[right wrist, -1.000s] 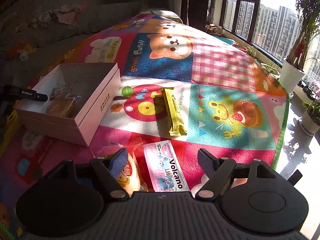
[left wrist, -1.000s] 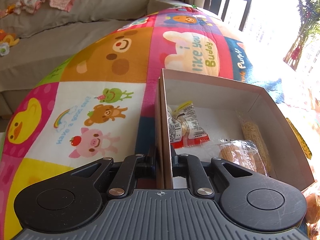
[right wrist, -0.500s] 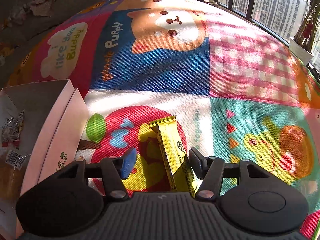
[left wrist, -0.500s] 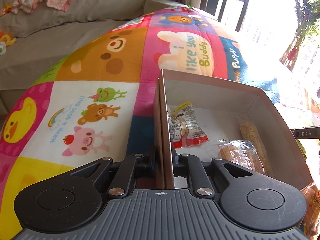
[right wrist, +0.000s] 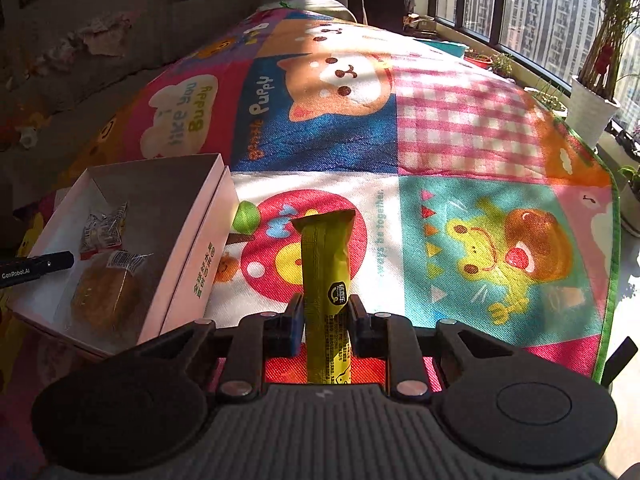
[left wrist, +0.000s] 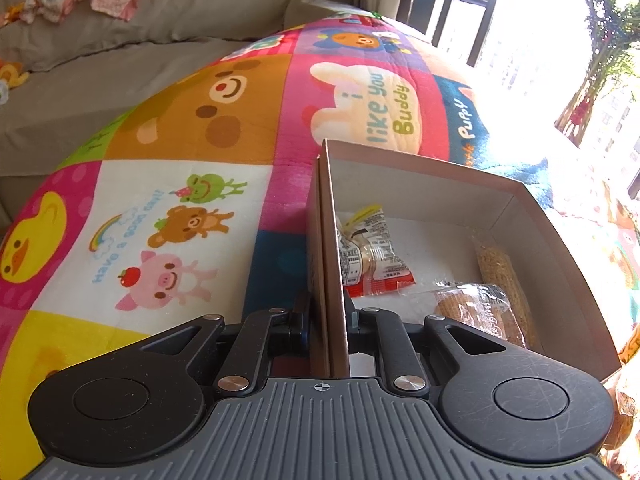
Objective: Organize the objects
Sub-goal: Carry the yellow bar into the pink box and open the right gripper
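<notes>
My left gripper (left wrist: 328, 314) is shut on the near side wall of an open cardboard box (left wrist: 420, 164) that sits on a colourful play mat. Inside the box lie a red and white snack packet (left wrist: 372, 252), a wrapped round cake (left wrist: 480, 314) and a grain bar (left wrist: 504, 276). My right gripper (right wrist: 324, 316) is shut on a long yellow snack bar (right wrist: 326, 256) and holds it off the mat, pointing away from me. The box also shows in the right wrist view (right wrist: 192, 256), to the left of the bar, with the left gripper's tip (right wrist: 36, 266) at its left wall.
The cartoon play mat (right wrist: 460, 136) covers the surface. A grey sofa with clothes (left wrist: 120, 12) stands behind it. Potted plants (right wrist: 592, 100) and a window line the right side. More snack wrappers (left wrist: 624, 396) lie just right of the box.
My right gripper moved forward over the yellow bar, closed on it and lifted it off the mat. The left gripper stayed clamped on the box wall.
</notes>
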A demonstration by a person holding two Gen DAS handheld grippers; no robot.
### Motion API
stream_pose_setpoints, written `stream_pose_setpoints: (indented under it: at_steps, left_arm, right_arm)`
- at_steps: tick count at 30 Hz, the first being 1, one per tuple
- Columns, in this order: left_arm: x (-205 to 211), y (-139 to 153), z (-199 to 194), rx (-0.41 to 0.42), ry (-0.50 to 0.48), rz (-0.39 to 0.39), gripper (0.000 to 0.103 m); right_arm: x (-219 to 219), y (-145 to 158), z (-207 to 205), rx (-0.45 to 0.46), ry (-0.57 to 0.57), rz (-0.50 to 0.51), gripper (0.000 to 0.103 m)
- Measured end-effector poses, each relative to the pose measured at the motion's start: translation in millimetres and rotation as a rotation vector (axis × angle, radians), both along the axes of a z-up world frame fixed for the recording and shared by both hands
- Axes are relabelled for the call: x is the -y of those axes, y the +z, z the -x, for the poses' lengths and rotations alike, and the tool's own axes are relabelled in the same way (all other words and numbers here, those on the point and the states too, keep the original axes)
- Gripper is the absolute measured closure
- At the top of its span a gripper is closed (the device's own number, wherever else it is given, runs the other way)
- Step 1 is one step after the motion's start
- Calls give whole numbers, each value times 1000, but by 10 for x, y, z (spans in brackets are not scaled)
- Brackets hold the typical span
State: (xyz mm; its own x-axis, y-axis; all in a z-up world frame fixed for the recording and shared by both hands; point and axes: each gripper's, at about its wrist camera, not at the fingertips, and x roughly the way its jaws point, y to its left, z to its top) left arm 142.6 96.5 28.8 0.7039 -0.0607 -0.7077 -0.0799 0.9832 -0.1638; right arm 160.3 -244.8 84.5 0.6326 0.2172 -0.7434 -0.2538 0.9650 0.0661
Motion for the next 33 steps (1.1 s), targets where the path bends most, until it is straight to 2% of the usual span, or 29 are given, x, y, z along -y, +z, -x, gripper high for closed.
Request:
stream_pose_setpoints:
  at_steps: [3, 8, 13, 21, 24, 27, 33]
  left_arm:
    - [2, 3, -9, -1, 2, 2, 88]
    - [6, 3, -22, -6, 5, 7, 88]
    - [12, 6, -28, -9, 7, 6, 88]
    - [24, 5, -19, -13, 6, -2, 88]
    - [25, 0, -14, -13, 4, -4, 88]
    - [9, -6, -6, -10, -2, 3, 88]
    - [-4, -12, 2, -9, -11, 7, 88]
  right_arm:
    - [63, 253, 316, 62, -1, -5, 81]
    - [81, 479, 737, 79, 29, -46, 81]
    - [-67, 377, 1115, 5, 93, -92, 81]
    - [-507, 136, 1457, -119, 244, -175, 81]
    - [-645, 187, 1474, -111, 297, -208, 81]
    - [-765, 332, 1399, -63, 340, -234, 81]
    - [-1030, 577, 898, 23, 371, -253, 81]
